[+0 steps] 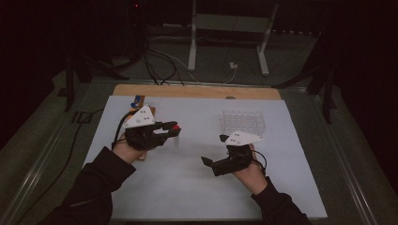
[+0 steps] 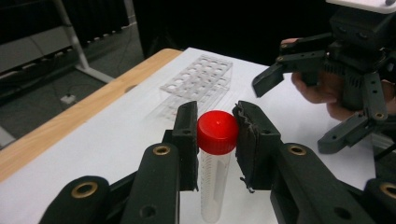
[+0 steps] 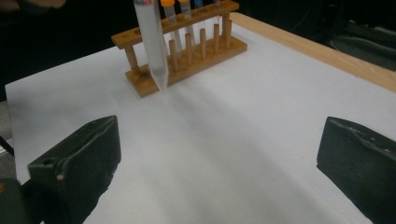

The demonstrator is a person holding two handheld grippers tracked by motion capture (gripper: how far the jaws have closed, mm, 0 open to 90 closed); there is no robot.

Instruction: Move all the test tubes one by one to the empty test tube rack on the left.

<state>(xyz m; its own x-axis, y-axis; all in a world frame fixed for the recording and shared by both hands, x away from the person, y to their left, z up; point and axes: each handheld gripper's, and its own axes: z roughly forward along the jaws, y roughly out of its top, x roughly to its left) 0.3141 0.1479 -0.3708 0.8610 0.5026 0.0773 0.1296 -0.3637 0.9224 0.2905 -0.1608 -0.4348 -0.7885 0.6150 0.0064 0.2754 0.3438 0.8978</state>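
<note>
Two grippers are held over the white sheet (image 1: 197, 187). The left gripper (image 2: 217, 133) is clamped by its pads on the red cap of a clear tube (image 2: 215, 186), which hangs upright, long axis vertical, pointed tip clear of the sheet. The right gripper (image 3: 219, 163) is spread wide with nothing between its jaws (it is turned toward the tube). From the right gripper the tube is seen ahead and higher up, in front of the wooden rack (image 3: 187, 51); the clear rack (image 1: 242, 123) lies just beyond the right gripper, which is judged the nearer one.
</note>
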